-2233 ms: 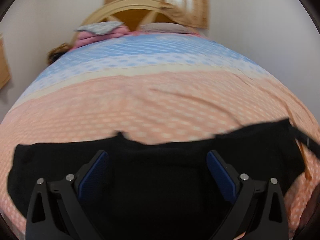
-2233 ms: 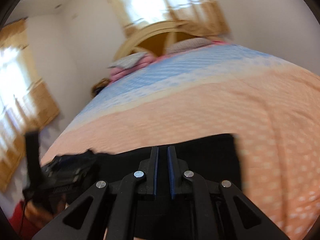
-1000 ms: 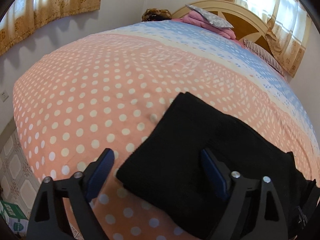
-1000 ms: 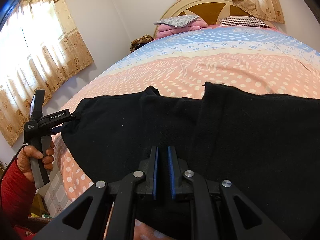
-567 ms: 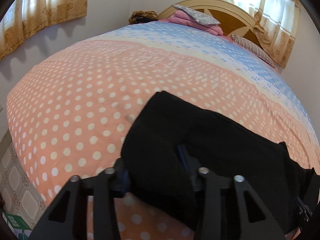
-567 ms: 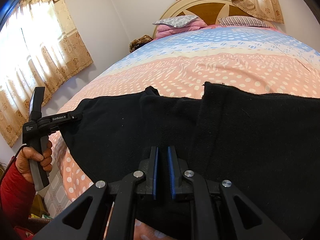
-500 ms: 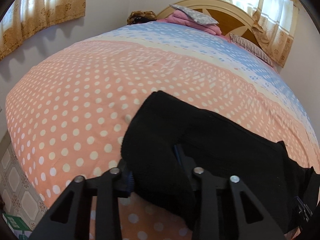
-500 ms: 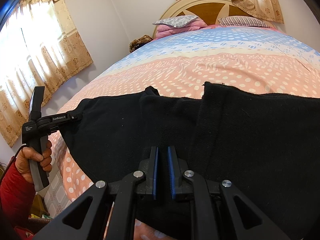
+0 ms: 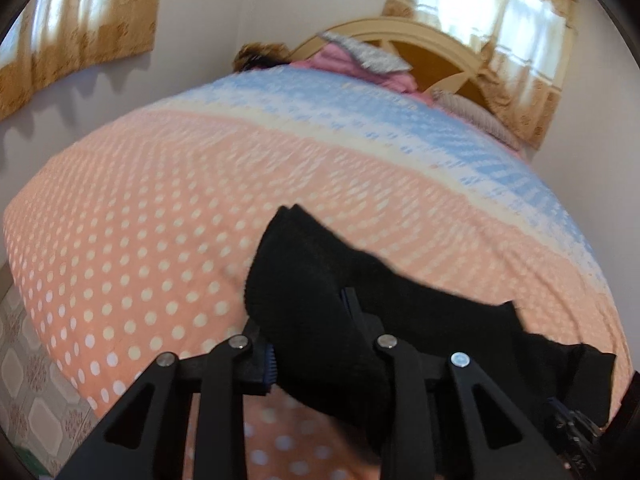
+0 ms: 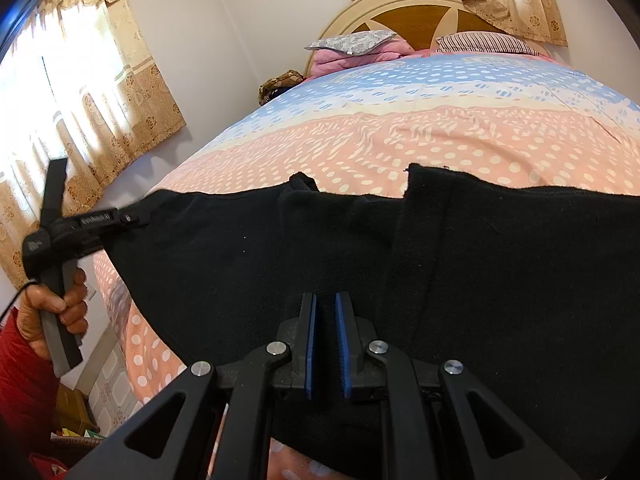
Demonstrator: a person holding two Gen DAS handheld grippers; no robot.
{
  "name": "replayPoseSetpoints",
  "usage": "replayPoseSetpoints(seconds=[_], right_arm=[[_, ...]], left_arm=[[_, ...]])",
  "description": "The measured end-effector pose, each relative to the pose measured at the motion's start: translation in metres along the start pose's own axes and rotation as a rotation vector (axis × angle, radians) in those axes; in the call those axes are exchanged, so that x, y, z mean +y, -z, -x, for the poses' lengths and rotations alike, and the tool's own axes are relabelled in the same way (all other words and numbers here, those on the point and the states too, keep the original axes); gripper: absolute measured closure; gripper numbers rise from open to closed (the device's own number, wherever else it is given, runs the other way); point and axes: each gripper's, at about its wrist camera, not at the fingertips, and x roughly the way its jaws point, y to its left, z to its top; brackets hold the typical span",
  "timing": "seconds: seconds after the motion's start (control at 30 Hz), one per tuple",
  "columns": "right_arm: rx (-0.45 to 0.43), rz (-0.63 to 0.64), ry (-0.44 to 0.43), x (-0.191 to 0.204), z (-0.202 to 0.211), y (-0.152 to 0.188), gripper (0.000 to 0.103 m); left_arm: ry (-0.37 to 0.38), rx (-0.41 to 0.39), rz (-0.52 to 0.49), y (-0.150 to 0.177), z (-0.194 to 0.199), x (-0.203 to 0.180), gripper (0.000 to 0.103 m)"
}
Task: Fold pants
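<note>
Black pants (image 10: 480, 264) lie spread across the near end of a bed. In the left wrist view my left gripper (image 9: 310, 328) is shut on the left end of the pants (image 9: 316, 300), which bunches up between its fingers and is lifted off the bedspread. That gripper also shows at the left of the right wrist view (image 10: 132, 220), held by a hand. My right gripper (image 10: 326, 320) is shut, its blue pads nearly touching, over the near edge of the pants; whether cloth is pinched in it is hidden.
The bed has a peach and blue dotted bedspread (image 10: 440, 120). Pillows and pink bedding (image 10: 352, 50) lie by the wooden headboard (image 10: 416, 12). Curtained windows (image 10: 80, 80) are on the left wall. Tiled floor (image 9: 28, 396) lies beside the bed's left edge.
My left gripper closed on the left end of the pants and has lifted it, dragging the cloth up. The right gripper has stayed still and shut.
</note>
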Motion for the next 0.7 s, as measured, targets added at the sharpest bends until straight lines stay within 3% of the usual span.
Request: replayPoseSetpoints(seconds=[0.13, 0.2, 0.33, 0.47, 0.6, 0.7], right_arm=[[0.007, -0.025, -0.028, -0.001, 0.007, -0.006, 0.092], [-0.045, -0.067, -0.083, -0.006, 0.023, -0.011, 0.092], [-0.135, -0.077, -0.032, -0.018, 0.056, -0.023, 0.092], [-0.156, -0.217, 0.006, -0.061, 0.072, -0.017, 0.092], [-0.161, -0.315, -0.006, -0.086, 0.079, -0.008, 0.092], [-0.142, -0.323, -0.026, -0.088, 0.075, -0.006, 0.092]], left_arm=[[0.074, -0.059, -0.083, -0.011, 0.023, -0.034, 0.075], [0.127, -0.089, -0.155, -0.013, 0.034, -0.064, 0.075], [0.245, -0.104, -0.26, -0.003, 0.047, -0.114, 0.075], [0.359, -0.094, -0.409, 0.028, 0.051, -0.171, 0.075], [0.401, -0.029, -0.503, 0.06, 0.043, -0.201, 0.075], [0.386, -0.001, -0.558, 0.082, 0.036, -0.209, 0.075]])
